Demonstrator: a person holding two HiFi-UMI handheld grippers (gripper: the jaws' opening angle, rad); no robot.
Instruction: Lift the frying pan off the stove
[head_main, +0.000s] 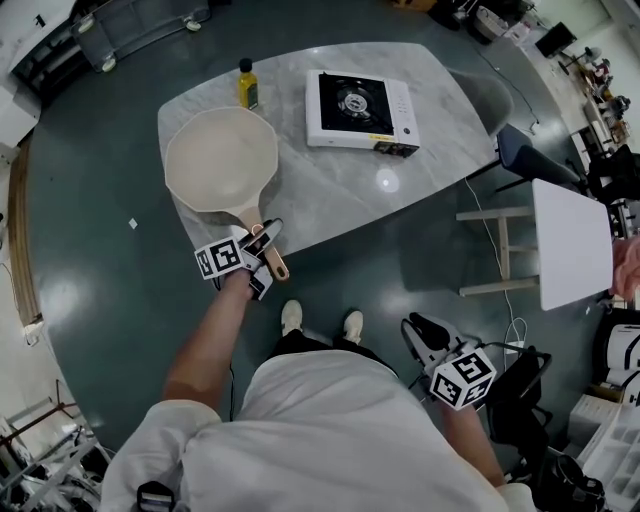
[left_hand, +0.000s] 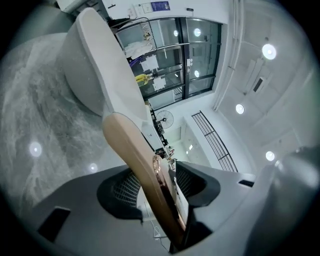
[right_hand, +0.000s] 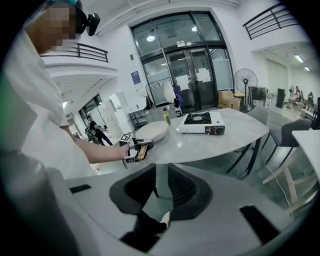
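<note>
Pan (head_main: 222, 160), round, cream, on marbled table (head_main: 330, 190)

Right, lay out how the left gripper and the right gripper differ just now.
The left gripper is up at the edge of the table; the right gripper hangs low beside the person, well clear of the table. The left gripper's jaws stand around the frying pan's handle, seemingly without pressing it; nothing is between the right gripper's jaws. Both are open.
</note>
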